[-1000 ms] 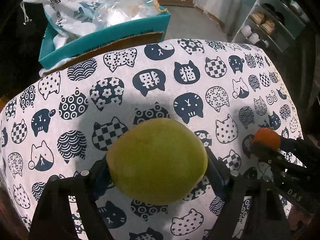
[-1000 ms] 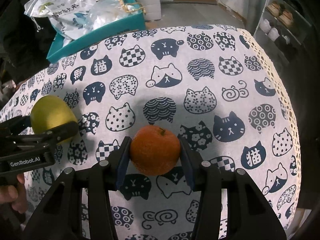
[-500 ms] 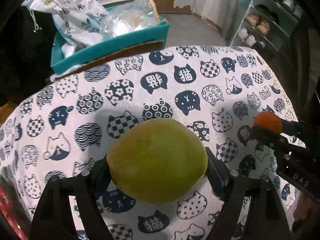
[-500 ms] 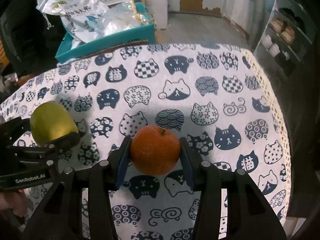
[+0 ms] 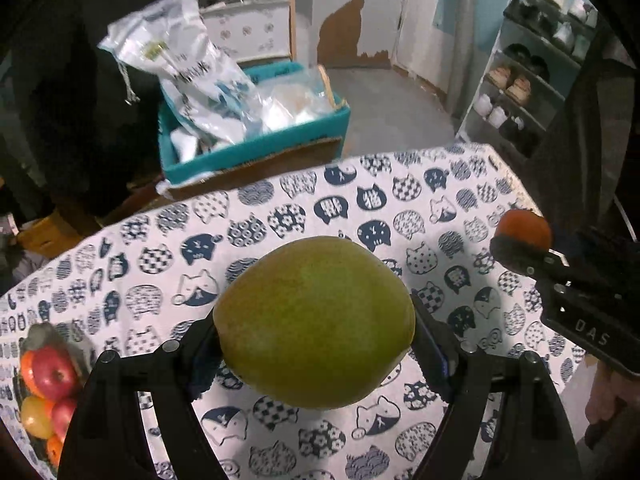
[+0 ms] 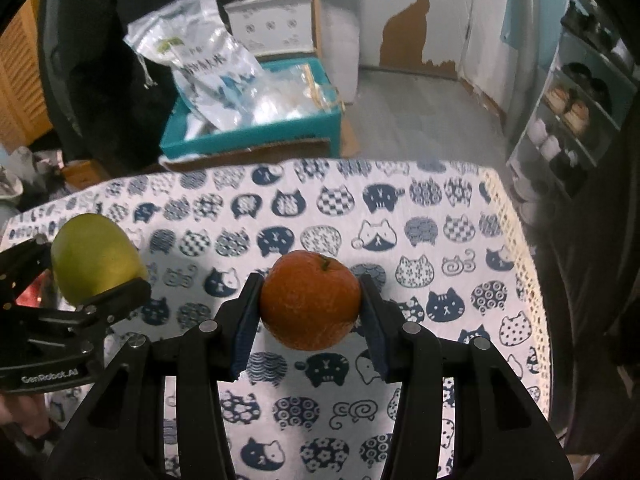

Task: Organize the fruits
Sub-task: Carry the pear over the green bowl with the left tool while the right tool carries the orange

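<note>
My left gripper point(image 5: 316, 340) is shut on a large green mango point(image 5: 314, 320) and holds it above the cat-print tablecloth point(image 5: 280, 216). The mango also shows in the right wrist view point(image 6: 94, 258), at the far left. My right gripper point(image 6: 310, 304) is shut on an orange point(image 6: 310, 300), also held above the cloth; the orange shows in the left wrist view point(image 5: 524, 228), at the right. A container of red apples and oranges point(image 5: 44, 384) sits at the table's left edge in the left wrist view.
A teal box point(image 5: 256, 148) with plastic bags stands on the floor beyond the table's far edge. A shoe rack point(image 5: 532, 80) stands at the right. The table's right edge point(image 6: 532, 280) drops off near my right gripper.
Both grippers have risen and drawn back with their fruits; more of the table and room shows. The fruit container has come into view at the left.
</note>
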Available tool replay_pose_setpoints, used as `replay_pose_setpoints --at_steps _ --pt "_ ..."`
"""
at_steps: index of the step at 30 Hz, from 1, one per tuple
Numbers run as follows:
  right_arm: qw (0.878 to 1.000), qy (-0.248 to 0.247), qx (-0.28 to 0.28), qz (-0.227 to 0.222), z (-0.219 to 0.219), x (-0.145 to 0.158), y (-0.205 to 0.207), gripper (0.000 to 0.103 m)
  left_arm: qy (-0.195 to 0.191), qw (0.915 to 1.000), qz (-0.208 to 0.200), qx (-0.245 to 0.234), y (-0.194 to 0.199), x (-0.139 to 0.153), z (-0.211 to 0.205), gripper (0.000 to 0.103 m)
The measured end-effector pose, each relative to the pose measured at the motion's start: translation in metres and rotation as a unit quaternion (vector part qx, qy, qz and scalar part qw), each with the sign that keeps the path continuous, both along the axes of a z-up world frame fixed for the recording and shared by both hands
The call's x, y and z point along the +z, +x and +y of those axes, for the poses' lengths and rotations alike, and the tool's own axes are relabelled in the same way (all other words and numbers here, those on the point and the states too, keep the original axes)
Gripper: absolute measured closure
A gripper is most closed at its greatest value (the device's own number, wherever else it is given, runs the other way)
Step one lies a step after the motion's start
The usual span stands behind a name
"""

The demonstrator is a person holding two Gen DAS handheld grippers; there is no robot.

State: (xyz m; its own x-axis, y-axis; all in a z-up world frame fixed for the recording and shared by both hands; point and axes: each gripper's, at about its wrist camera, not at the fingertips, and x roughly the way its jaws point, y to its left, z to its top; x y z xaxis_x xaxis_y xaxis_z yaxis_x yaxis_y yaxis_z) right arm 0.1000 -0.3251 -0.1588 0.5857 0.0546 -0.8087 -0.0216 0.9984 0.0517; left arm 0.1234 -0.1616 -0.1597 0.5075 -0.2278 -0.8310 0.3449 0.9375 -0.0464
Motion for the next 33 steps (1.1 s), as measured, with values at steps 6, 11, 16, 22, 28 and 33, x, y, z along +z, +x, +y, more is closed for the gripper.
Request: replay_pose_setpoints --at_steps 6,11,16,22,28,33 --pt "1.000 -0.006 0.007 -0.022 0.011 0.031 -0.012 0.057 -0.008 0.9996 -0.027 0.003 -0.020 0.030 0.011 0.019" --pt "0.999 0.006 0.013 -0.041 0.017 0.054 -0.024 0.057 -0.020 0.9989 -0.042 0.007 -0.037 0.052 0.020 0.019" --pt "0.998 0.009 0.026 -0.059 0.027 0.073 -0.034 0.057 -0.031 0.9976 -0.062 0.009 -0.054 0.073 0.032 0.019" --pt "0.996 0.008 0.048 -0.077 0.048 0.091 -0.044 0.057 -0.038 0.9961 -0.077 0.017 -0.067 0.088 0.047 0.019" --pt "0.993 0.013 0.074 -0.089 0.075 0.105 -0.047 0.057 -0.039 0.9947 -0.090 0.031 -0.078 0.098 0.068 0.019" --pt "0.991 0.017 0.097 -0.095 0.099 0.110 -0.045 0.057 -0.043 0.9934 -0.094 0.050 -0.084 0.103 0.092 0.019"
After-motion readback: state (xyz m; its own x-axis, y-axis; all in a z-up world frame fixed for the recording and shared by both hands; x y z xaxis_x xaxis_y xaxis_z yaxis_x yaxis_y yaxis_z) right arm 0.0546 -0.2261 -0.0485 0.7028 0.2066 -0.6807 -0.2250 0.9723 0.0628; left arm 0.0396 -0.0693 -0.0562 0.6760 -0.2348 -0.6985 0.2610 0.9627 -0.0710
